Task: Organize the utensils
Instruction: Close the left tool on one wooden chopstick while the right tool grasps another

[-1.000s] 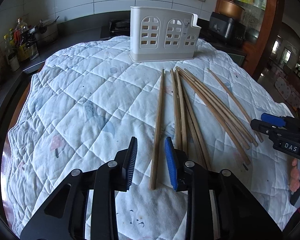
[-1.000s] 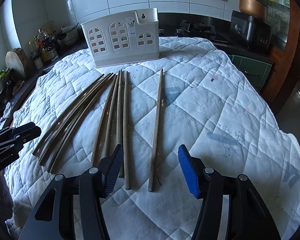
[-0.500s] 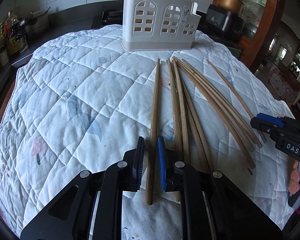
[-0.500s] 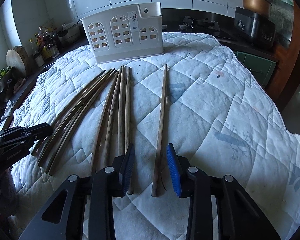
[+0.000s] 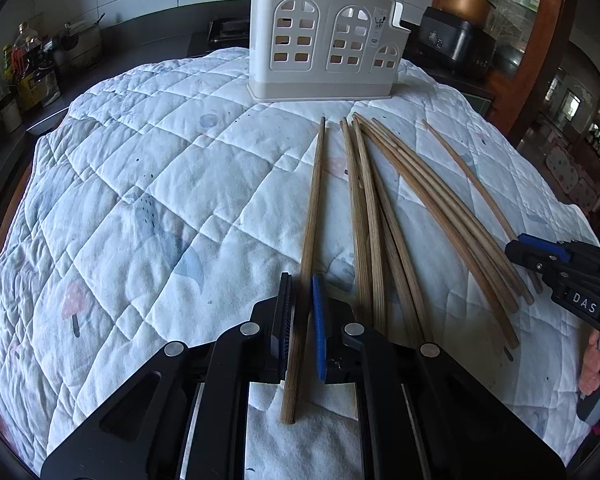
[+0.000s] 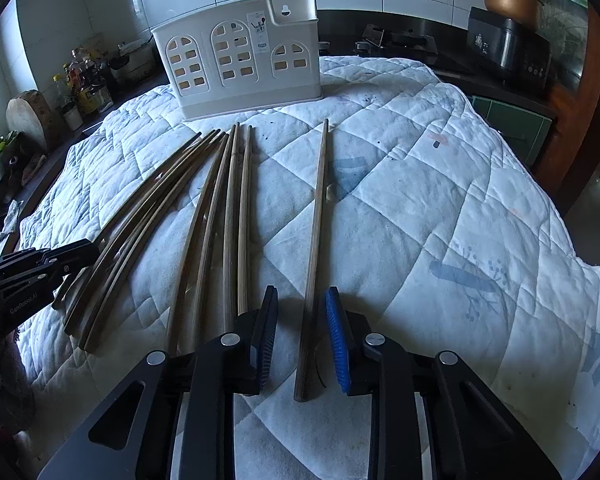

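A white utensil holder (image 5: 324,40) with arched cut-outs stands upright at the far side of the quilted cloth; it also shows in the right wrist view (image 6: 240,60). Several long wooden chopsticks (image 5: 384,216) lie on the cloth in front of it. My left gripper (image 5: 302,320) is shut on the leftmost single chopstick (image 5: 314,200) near its close end. My right gripper (image 6: 302,328) is partly closed around the rightmost single chopstick (image 6: 318,208), with gaps on both sides of it. The other chopsticks (image 6: 204,216) fan out to its left.
The white quilted cloth (image 5: 140,200) covers a rounded table that drops off on all sides. Bottles and jars (image 5: 20,68) stand on the dark counter at the left. A dark cooker (image 6: 504,48) sits at the back right.
Both grippers moved forward and down over their chopsticks and narrowed. The left one closed onto its chopstick; the right one narrowed around its own.
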### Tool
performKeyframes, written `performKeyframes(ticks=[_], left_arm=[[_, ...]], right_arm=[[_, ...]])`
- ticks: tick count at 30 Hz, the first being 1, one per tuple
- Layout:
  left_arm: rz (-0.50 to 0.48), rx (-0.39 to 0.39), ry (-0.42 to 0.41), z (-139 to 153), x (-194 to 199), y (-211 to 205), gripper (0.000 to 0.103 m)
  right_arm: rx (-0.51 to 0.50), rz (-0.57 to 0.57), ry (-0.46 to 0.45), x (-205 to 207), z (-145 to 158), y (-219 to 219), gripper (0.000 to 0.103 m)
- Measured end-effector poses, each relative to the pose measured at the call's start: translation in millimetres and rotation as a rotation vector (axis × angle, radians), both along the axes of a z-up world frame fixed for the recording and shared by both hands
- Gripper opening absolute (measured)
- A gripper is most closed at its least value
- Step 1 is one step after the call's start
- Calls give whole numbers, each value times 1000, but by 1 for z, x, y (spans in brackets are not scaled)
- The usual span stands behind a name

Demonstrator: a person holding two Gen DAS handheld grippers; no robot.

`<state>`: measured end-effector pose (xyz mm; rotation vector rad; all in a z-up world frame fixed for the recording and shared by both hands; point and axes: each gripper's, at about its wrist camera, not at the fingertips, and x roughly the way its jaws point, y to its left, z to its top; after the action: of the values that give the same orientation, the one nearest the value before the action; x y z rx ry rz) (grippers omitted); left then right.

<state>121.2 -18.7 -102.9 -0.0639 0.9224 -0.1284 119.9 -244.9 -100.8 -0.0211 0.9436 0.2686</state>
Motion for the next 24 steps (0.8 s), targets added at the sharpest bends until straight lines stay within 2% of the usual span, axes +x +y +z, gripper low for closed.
performKeyframes(ticks=[3, 7, 13, 19, 24], left_arm=[[1, 15, -1, 0, -1, -3, 9], [10, -7, 2, 0, -2, -1, 10], [16, -44, 2, -1, -7, 2, 10], [22, -28, -2, 0, -7, 0, 8], [33, -67, -23, 10, -11, 3, 6]], right_arm=[[-6, -2, -1, 2, 0, 1, 22], [-37, 1, -12, 2, -1, 4, 20], [-99, 9, -38, 0, -2, 9, 9], [-83, -3, -63, -6, 7, 5, 7], [-41, -10, -112, -17, 29, -4, 7]])
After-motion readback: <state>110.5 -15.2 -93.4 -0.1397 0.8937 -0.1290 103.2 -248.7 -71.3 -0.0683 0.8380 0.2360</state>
